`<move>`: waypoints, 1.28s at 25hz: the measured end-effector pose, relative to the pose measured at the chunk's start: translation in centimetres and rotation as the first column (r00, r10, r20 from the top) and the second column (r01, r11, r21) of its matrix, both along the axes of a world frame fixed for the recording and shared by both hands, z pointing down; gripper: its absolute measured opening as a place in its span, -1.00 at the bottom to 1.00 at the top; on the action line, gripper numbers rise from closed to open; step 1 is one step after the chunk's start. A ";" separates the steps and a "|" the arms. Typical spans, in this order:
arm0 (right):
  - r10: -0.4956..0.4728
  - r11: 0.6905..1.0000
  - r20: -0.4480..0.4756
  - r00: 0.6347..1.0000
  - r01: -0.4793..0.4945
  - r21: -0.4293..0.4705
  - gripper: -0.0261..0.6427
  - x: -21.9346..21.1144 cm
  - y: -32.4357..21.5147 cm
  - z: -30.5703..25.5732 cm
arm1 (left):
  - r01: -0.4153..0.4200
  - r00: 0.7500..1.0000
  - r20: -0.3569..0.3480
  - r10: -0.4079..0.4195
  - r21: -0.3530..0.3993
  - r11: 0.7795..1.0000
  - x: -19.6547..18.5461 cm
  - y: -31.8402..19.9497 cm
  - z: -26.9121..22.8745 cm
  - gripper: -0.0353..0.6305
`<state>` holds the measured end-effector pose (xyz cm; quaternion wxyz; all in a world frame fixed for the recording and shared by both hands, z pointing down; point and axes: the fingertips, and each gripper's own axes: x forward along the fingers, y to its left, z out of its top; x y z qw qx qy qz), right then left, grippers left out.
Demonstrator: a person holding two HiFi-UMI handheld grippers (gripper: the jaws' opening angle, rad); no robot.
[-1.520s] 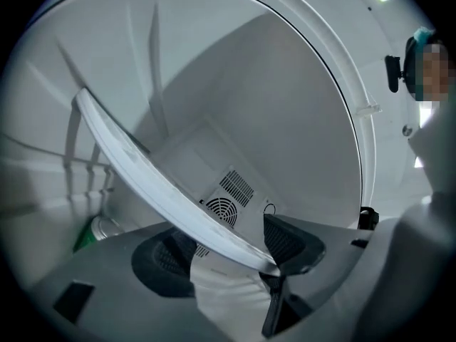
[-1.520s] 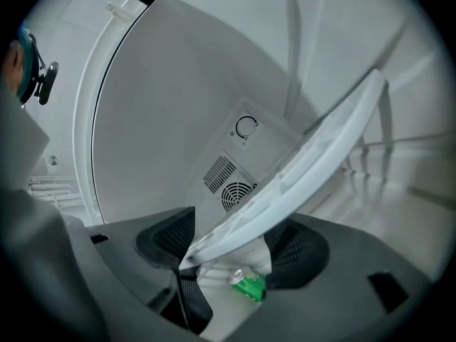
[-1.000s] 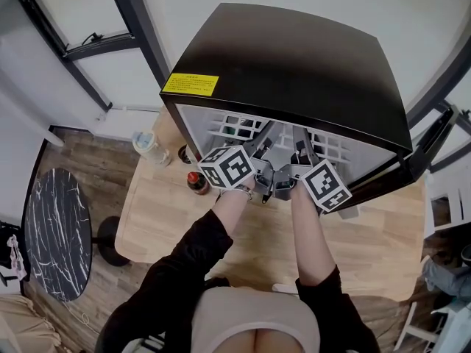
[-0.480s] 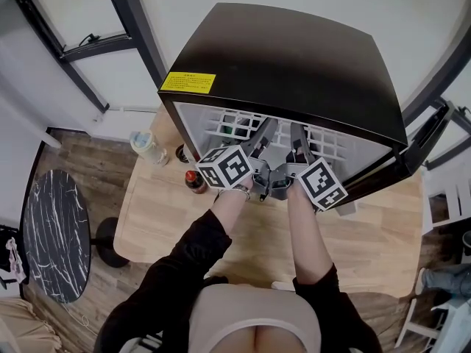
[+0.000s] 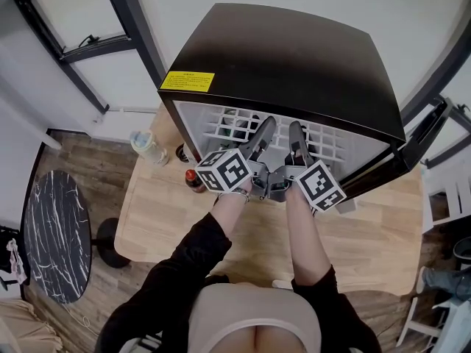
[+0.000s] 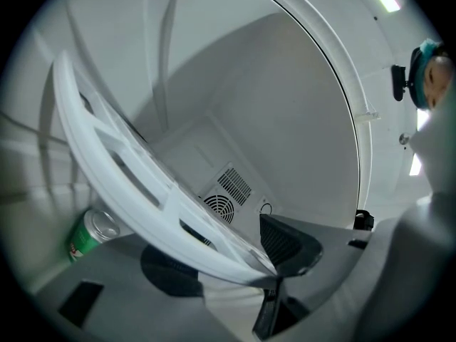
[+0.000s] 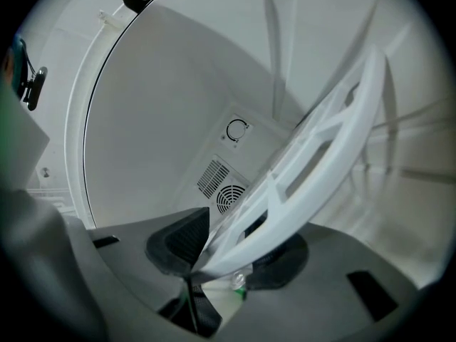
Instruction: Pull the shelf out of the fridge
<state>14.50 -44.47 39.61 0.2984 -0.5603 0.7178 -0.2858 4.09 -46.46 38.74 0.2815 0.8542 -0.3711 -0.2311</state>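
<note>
Inside the fridge (image 5: 287, 57), the shelf (image 5: 221, 129) is held by its front rim.
Left gripper (image 5: 263, 131) and right gripper (image 5: 296, 134) have just been closing and now pinch that rim. An uneven pull could, I judge, skew the shelf and jam it against the fridge walls, or the rim could slip free. It is white slotted plastic, near the fridge's top.

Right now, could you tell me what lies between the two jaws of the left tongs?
The front rim of the white shelf. The left tongs, whose jaws have just been closing, pinch it between their pads, as the left gripper view shows.
</note>
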 end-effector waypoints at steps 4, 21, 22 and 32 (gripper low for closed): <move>0.002 1.000 0.001 1.000 -0.002 -0.002 -0.40 -0.1 0.3 0.1 | 0.002 1.000 0.003 -0.002 -0.002 1.000 -0.1 0.3 0.1 -0.15; -0.001 1.000 0.014 1.000 0.001 -0.002 -0.42 -0.3 1.9 0.0 | 0.010 1.000 0.001 -0.010 -0.006 1.000 -0.5 1.9 0.1 -0.16; -0.002 1.000 0.014 1.000 0.002 -0.003 -0.42 -0.4 2.0 0.1 | 0.011 1.000 0.001 -0.011 -0.006 1.000 -0.5 2.0 0.1 -0.17; -0.003 1.000 0.026 1.000 0.003 -0.001 -0.43 -0.6 3.0 0.1 | 0.015 1.000 0.001 -0.015 -0.008 1.000 -0.8 3.0 0.1 -0.18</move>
